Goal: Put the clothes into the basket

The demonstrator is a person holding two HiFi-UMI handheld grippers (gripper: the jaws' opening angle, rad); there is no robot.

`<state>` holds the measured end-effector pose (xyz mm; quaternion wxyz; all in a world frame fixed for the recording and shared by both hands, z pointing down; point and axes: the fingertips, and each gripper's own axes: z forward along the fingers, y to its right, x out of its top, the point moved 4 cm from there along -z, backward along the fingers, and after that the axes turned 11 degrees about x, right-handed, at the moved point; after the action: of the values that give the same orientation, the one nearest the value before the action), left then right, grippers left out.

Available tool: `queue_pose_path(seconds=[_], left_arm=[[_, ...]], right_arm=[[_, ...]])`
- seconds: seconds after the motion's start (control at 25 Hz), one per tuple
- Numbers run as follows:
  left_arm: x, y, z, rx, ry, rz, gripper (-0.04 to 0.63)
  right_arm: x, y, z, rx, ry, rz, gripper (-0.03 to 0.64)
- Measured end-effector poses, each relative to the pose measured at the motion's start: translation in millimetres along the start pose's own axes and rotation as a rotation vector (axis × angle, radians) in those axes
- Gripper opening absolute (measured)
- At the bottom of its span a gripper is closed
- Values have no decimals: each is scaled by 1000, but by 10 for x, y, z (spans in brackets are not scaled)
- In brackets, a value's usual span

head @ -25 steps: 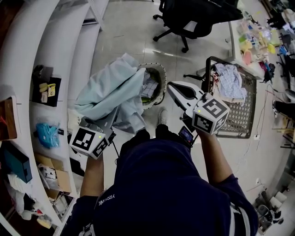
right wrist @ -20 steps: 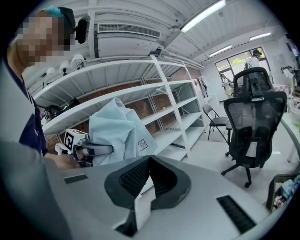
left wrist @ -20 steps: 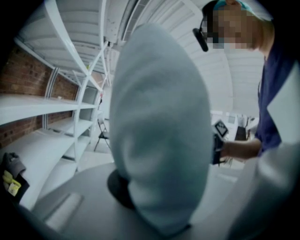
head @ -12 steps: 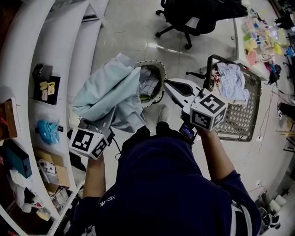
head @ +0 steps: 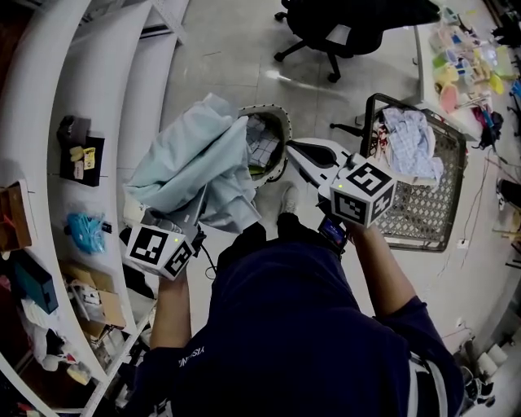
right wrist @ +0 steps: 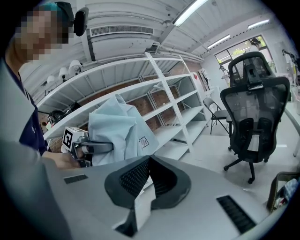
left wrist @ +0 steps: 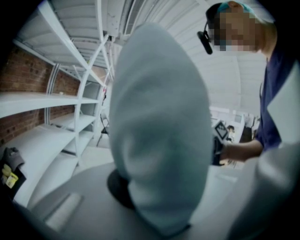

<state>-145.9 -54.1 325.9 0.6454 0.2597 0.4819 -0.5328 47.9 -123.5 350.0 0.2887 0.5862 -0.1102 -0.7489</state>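
Observation:
A light blue garment (head: 195,167) hangs bunched from my left gripper (head: 181,221), which is shut on it, its jaws buried in the cloth. In the left gripper view the garment (left wrist: 159,126) fills the middle and hides the jaw tips. Its far end droops over the rim of a round white woven basket (head: 285,130) on the floor, which holds checked clothes. My right gripper (head: 297,151) is beside that basket, shut with nothing between its dark pads (right wrist: 136,176). The right gripper view shows the garment (right wrist: 117,131) and the left gripper (right wrist: 86,147) across from it.
A dark wire basket (head: 435,208) at the right holds a pale patterned garment (head: 407,142). White shelving (head: 73,98) curves along the left with small items on it. A black office chair (head: 350,24) stands beyond the woven basket. The person's dark blue torso fills the lower view.
Both grippers have shifted slightly, the right one a little up the picture. The blue garment stays held by the left gripper and keeps its shape.

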Motion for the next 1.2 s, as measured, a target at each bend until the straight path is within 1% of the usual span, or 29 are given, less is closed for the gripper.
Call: queue_pose_path(seconds=[0.2,0.68,0.92,1.12,1.2], left_arm=[[-76,31,175,-7,-23,-1,52],[-304,-56,522,-30,-75,-20,52],[-511,-139,709,-34,-138,15,51],[-726,-184,878,-40,-158,-35,52],[-825,-204,940,-40,-182,-47,51]], right_arm=[[-70,123,11,0,-18,15,6],[-172,279,100,-9,-57,42,7],[-241,363,149,-23,-85,48,6],[-384,483,209,-41,-97,74,6],[-465,538,256,-45,-109,88,7]])
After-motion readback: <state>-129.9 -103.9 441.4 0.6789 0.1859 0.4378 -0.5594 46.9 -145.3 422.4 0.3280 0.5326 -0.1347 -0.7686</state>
